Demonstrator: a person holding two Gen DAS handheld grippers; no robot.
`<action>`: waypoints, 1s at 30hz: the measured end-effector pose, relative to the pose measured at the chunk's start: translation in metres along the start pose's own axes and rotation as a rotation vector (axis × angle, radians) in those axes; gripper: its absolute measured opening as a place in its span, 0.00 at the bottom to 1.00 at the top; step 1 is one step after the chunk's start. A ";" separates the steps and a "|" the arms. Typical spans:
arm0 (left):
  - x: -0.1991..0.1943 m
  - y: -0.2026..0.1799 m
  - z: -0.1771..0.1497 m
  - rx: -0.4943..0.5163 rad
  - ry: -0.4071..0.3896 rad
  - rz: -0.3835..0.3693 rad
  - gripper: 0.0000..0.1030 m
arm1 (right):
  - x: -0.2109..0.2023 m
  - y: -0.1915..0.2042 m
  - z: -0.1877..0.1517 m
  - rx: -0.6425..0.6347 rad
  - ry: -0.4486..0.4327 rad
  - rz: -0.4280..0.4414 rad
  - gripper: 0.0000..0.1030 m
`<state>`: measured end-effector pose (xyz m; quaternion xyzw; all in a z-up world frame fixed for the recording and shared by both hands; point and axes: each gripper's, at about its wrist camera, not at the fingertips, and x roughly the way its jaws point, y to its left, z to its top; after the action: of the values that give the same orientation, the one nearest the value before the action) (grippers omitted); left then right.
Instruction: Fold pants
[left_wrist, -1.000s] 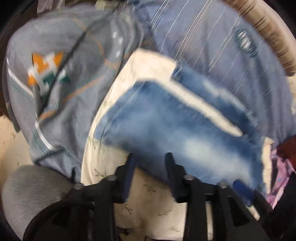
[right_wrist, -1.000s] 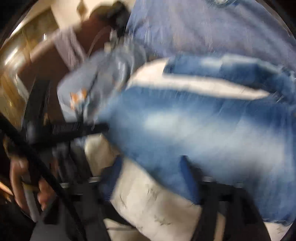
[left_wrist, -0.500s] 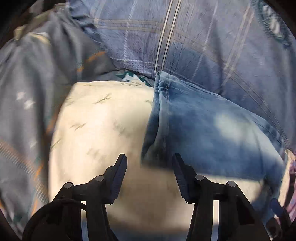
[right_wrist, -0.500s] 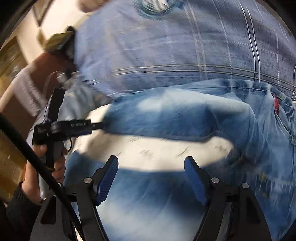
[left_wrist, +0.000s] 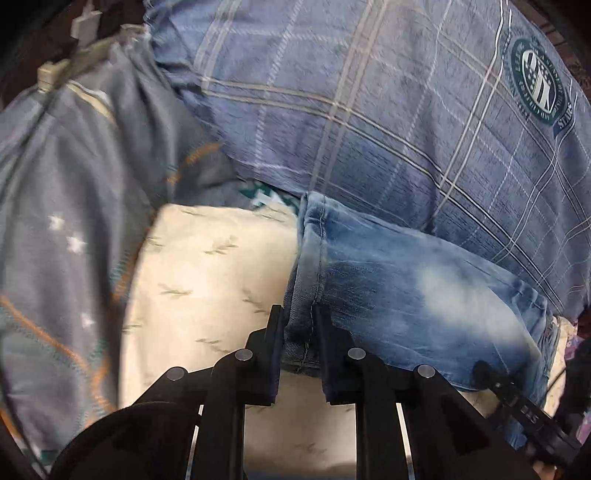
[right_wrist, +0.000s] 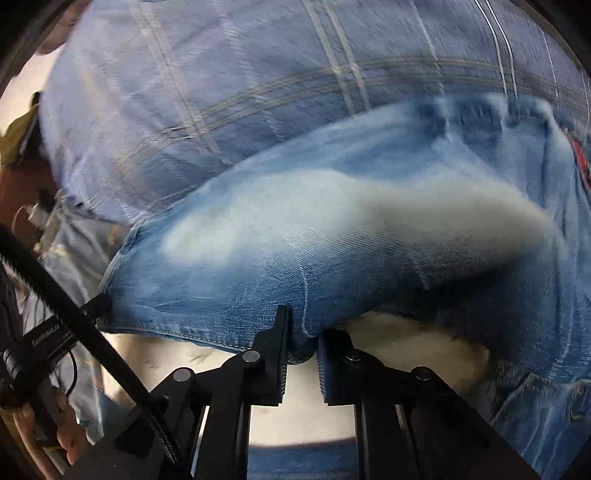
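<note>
A blue plaid bedcover (left_wrist: 388, 122) with a round crest badge (left_wrist: 541, 85) fills the top of both wrist views, and a grey patterned cloth (left_wrist: 74, 229) with white stars and orange stitching lies bunched to its left. Between them shows a cream sheet (left_wrist: 207, 273) printed with small sprigs. The faded blue jeans (left_wrist: 406, 295) lie on that sheet, their far edge touching the plaid bedcover; a pale worn patch runs along the leg, and the hem end is doubled over at the left. The left gripper (left_wrist: 299, 325) has its fingers clenched on that hem edge, denim pinched between them. In the right wrist view, which is blurred, the right gripper (right_wrist: 301, 332) appears to be grasping the near seam edge of the jeans (right_wrist: 332, 240), cloth bunched between its fingers. A hand (right_wrist: 48, 432) shows at lower left.
</note>
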<state>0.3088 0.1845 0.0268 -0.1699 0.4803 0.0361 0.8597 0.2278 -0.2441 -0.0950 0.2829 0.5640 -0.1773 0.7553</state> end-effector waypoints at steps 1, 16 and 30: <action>-0.004 0.004 -0.001 0.003 0.000 0.024 0.16 | -0.004 0.004 -0.002 -0.012 -0.005 0.008 0.12; -0.051 -0.028 -0.039 0.135 -0.155 0.174 0.53 | -0.082 0.016 -0.035 -0.188 -0.071 0.154 0.77; -0.084 -0.131 -0.124 0.044 -0.096 -0.363 0.68 | -0.188 -0.173 -0.008 -0.020 -0.174 0.013 0.83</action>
<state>0.1926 0.0298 0.0717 -0.2331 0.4007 -0.1222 0.8776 0.0636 -0.3834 0.0427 0.2624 0.4962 -0.1906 0.8053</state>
